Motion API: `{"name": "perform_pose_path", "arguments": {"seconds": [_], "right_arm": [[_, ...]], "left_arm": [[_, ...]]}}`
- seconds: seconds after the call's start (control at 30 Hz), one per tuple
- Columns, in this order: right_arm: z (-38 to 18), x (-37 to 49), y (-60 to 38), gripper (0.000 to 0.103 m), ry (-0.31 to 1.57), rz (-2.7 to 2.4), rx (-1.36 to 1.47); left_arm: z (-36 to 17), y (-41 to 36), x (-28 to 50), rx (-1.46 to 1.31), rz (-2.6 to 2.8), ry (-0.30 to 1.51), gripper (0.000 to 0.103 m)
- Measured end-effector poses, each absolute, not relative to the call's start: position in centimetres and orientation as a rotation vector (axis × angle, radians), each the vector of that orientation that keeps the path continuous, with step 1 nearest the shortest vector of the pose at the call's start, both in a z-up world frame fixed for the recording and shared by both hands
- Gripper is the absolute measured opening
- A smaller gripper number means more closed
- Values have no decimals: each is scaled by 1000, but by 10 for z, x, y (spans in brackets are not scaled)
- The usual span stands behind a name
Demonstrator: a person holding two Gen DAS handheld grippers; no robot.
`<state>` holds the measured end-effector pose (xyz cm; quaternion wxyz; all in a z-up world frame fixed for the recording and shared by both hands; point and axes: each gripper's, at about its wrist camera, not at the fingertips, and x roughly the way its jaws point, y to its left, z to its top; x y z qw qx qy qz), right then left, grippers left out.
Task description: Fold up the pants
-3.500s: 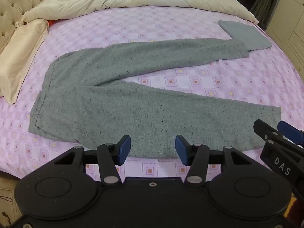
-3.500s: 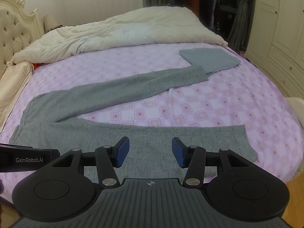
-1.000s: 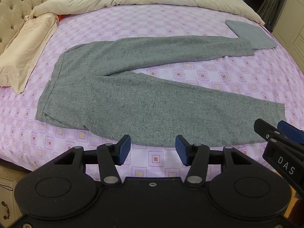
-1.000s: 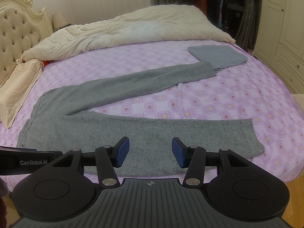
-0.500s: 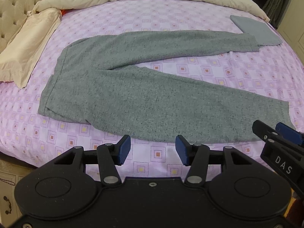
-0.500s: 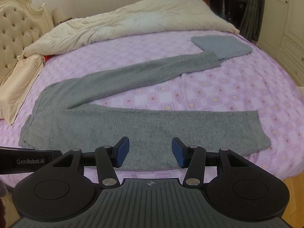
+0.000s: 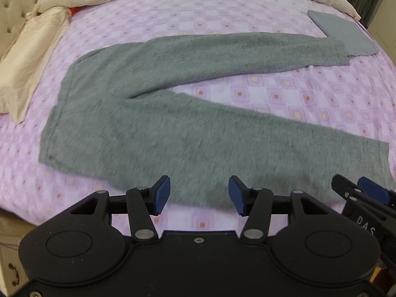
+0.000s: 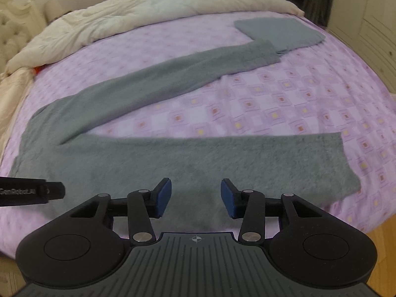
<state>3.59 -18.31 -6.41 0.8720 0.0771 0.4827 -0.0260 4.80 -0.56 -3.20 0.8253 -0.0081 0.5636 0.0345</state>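
Grey knit pants (image 7: 153, 128) lie flat on the purple patterned bed sheet (image 7: 284, 94), waist at the left, both legs spread apart toward the right. They also show in the right wrist view (image 8: 173, 158). My left gripper (image 7: 199, 195) is open and empty, just above the near edge of the near leg. My right gripper (image 8: 195, 195) is open and empty over the near leg's near edge, further right. The right gripper's tip (image 7: 366, 193) shows in the left wrist view.
A folded grey cloth (image 7: 344, 32) lies at the far right by the far leg's hem. A cream duvet (image 8: 148, 17) is piled at the back. A cream pillow (image 7: 27, 57) lies left. The bed edge and wood floor (image 8: 386, 237) are at the right.
Both grippers have moved forward and down toward the near leg of the pants, whose near edge now lies at the fingertips. Both stayed open.
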Motion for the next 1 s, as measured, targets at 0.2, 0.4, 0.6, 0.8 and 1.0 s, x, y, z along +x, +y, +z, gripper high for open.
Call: {"name": "perform_pose_path", "arguments": {"seconds": [0.2, 0.4, 0.6, 0.8, 1.0], "right_arm": [[-65, 78, -225, 38, 967, -146, 167], [-70, 117, -270, 38, 927, -197, 150], [-92, 179, -306, 38, 946, -152, 75], [-122, 259, -347, 38, 973, -120, 124], [-151, 330, -385, 39, 984, -136, 215]], "left_arm": [[-47, -28, 99, 41, 5, 1216, 58], [-64, -55, 131, 147, -75, 1225, 58], [-75, -60, 152, 116, -2, 1260, 58], [-76, -57, 164, 39, 149, 1307, 58], [-79, -64, 170, 5, 259, 1338, 58]]}}
